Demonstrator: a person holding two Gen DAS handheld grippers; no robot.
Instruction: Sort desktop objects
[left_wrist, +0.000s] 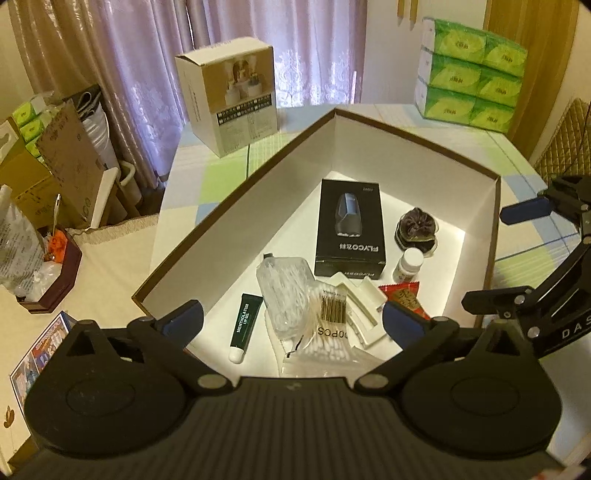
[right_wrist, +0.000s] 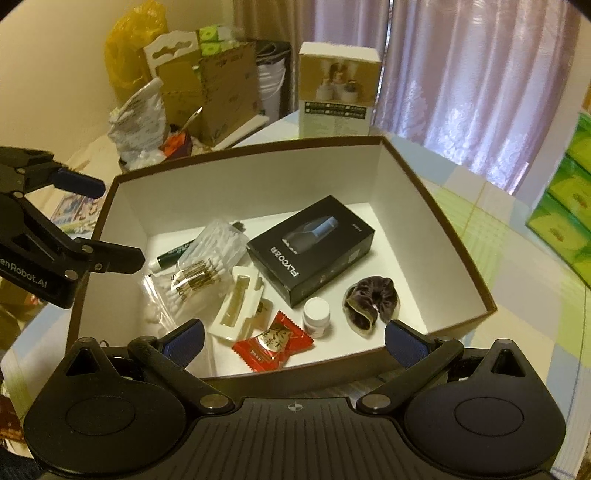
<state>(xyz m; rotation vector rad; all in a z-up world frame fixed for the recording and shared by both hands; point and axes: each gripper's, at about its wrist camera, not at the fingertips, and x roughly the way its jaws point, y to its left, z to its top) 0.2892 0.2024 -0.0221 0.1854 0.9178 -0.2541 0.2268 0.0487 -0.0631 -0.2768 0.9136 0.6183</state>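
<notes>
Hovering over white box (right_wrist: 402, 206) | left gripper (left_wrist: 291, 321) wide apart, empty; right gripper (right_wrist: 293, 338) likewise

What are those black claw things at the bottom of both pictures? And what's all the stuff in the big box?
Those are grabbing tools. A person holds one in each hand, and each tool carries a camera that looks out along its two blue-tipped jaws. One picture comes from the left gripper, the other from the right gripper. Each camera also catches the other tool at the side.

Both are open and hold nothing.

Below them sits a big box with white walls, on a checked table. In it lie a black carton, a dark scrunchie, a small white bottle, a red candy, a white tray, bags of cotton swabs and a green tube.

The job is sorting these things.
</notes>
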